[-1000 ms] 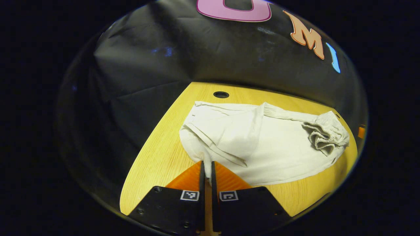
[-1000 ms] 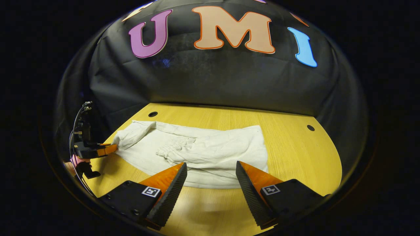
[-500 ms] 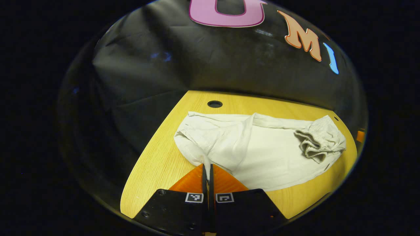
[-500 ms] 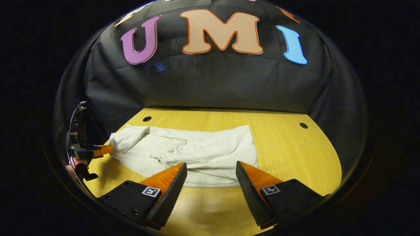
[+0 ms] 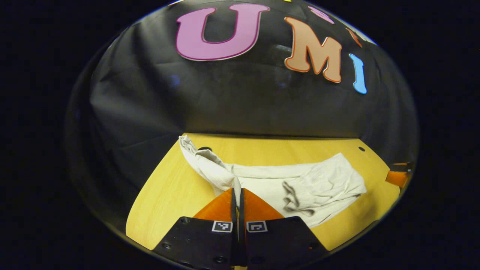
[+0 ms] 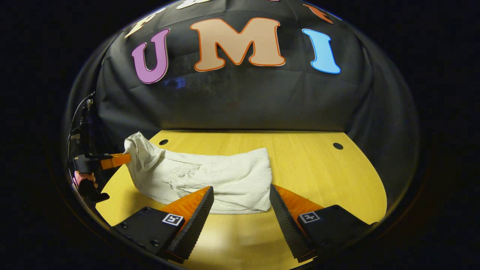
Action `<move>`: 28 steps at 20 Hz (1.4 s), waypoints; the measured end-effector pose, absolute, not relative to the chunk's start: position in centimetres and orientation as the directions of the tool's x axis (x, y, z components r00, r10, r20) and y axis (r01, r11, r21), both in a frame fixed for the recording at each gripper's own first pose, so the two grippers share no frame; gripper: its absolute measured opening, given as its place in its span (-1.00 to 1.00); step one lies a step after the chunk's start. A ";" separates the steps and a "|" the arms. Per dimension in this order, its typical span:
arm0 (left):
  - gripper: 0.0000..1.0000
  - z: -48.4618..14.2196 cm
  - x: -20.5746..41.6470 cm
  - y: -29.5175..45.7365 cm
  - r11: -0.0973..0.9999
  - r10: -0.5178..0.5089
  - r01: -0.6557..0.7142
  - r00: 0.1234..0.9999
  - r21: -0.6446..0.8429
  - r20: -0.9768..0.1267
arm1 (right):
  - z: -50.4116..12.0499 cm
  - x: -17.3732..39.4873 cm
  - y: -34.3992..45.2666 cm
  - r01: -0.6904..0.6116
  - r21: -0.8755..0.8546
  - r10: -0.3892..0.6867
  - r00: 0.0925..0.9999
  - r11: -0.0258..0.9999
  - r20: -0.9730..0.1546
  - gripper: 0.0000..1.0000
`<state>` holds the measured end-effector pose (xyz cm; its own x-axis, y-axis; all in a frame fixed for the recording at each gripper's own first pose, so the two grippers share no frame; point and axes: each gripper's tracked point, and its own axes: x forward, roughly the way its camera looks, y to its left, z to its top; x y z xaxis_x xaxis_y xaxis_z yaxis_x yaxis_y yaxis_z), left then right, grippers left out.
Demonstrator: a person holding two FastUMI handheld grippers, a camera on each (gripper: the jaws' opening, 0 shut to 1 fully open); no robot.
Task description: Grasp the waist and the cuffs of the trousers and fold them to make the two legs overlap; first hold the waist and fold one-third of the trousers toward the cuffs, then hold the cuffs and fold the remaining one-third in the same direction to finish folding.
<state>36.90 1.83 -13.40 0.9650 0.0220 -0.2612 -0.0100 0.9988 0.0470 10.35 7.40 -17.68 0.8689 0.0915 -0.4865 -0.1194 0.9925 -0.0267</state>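
Wooden table [image 6: 322,176] carries soft, limp trousers [image 6: 225,180]; left gripper [image 5: 237,193] clamped on their raised cuff end, right gripper [image 6: 242,195] spread apart just beside them.

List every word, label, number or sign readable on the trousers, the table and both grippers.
Trousers: no readable text.
Table: no readable text.
Right gripper: square markers with black-and-white patterns, no words or numbers.
Left gripper: the same kind of patterns, no words or numbers.
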 end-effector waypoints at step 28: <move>0.90 -15.0 36.0 -27.0 0.919 -0.357 0.392 0.876 0.046 -0.324 | -14.8 10.6 -5.0 -0.081 0.029 0.086 0.894 0.996 -0.440 0.96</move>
<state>35.96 -27.05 -15.03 0.8761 -0.3574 -0.3236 0.3919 0.9188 0.0463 10.55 -5.02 -14.79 0.8939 0.0856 -0.4399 -0.0811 0.9963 0.0291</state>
